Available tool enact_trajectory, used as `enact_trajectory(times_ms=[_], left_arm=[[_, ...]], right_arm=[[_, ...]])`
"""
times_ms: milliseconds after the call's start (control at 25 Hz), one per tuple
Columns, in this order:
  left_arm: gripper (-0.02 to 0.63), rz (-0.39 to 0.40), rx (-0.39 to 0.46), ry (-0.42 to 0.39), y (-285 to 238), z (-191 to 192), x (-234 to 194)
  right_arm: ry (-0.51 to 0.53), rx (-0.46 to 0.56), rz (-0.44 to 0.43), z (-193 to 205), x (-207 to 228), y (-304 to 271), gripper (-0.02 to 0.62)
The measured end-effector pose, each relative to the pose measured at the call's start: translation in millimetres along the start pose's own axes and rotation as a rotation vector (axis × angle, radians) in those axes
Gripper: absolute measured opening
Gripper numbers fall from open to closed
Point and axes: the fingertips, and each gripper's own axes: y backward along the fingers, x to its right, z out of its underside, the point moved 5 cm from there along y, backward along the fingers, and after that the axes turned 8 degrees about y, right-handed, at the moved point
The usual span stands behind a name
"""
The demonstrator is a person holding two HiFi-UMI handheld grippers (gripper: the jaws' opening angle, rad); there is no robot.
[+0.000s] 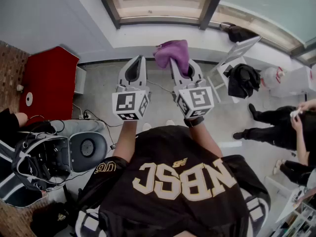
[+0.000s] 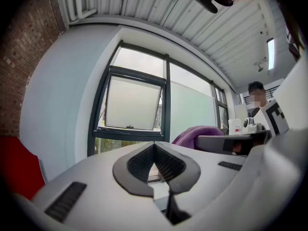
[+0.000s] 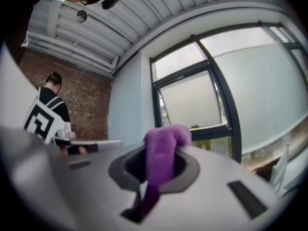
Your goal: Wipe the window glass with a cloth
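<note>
The person is facing the window glass [image 2: 132, 102], which is sitting in a dark frame [image 2: 166, 100] above a white sill [image 1: 163, 33]. A brick wall [image 3: 91, 109] and a red cabinet [image 1: 49, 78] are standing off to the left. The right gripper [image 3: 154, 172] is pinching a purple cloth [image 3: 161, 153] in its jaws. The cloth is lying lengthwise along the jaws, and its bunched end is sticking out toward the window. The left gripper [image 2: 155, 165] is hovering just beside it, with its jaws pressed together on nothing.

Two grippers at centre, a left gripper [image 1: 135, 68] and a right gripper [image 1: 184, 72]; one cloth [image 1: 173, 52] at upper centre; one red cabinet [image 1: 49, 78] at left.
</note>
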Motion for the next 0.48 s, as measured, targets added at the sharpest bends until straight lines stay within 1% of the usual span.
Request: enact_trajectory(times_ms=[280,480], left_arm=[[0.017,-0.003,-0.012,-0.004,-10.6,9.3,12.3],[0.017,0.005,-0.023,-0.012,-16.0,21.7,31.5]], right_arm=[[-0.005,-0.012,0.001,8.7,15.2,4.5,0.037],[-0.068,-0.109,-0.041,39.9,31.1,9.0,0.037]])
